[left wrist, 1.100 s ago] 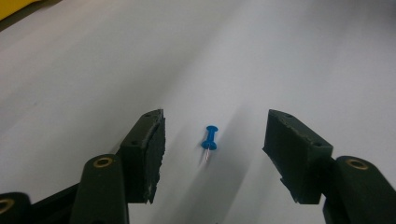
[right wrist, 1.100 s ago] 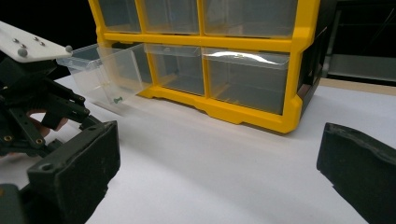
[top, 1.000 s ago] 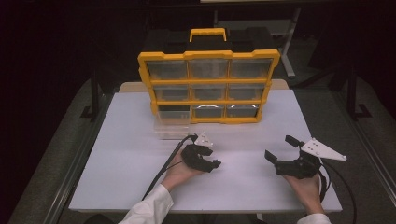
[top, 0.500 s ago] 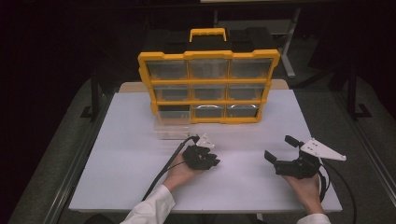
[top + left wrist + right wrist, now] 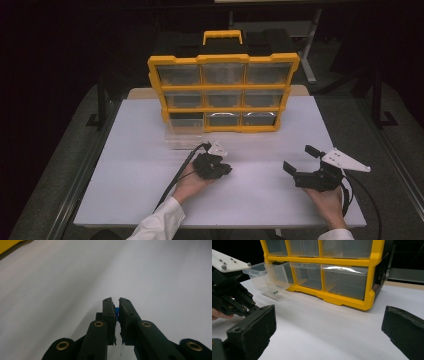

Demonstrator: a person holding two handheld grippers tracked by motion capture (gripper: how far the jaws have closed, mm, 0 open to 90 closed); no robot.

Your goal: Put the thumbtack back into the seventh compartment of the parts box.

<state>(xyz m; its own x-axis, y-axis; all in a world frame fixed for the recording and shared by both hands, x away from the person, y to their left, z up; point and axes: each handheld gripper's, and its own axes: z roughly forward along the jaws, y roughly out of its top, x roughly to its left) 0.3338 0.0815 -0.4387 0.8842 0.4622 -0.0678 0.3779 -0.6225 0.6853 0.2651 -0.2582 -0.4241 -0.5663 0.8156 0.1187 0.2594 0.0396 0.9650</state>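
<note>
A yellow organiser [image 5: 222,90] with clear drawers stands upright at the back of the white table [image 5: 125,190]. Its bottom-left drawer [image 5: 184,136] is pulled out, and a tiny green item [image 5: 275,292] lies inside it. My left gripper [image 5: 222,169] rests low on the table in front of that drawer. In the left gripper view it [image 5: 117,300] is shut on a small blue piece [image 5: 116,311], mostly hidden between the pads. My right gripper [image 5: 300,159] stands open at the front right, nothing between its jaws [image 5: 329,315].
A black case with a yellow handle [image 5: 222,36] sits behind the organiser. Cables [image 5: 175,180] trail from both grippers toward the table's front edge. Bare white table lies between the two grippers and before the organiser's right side.
</note>
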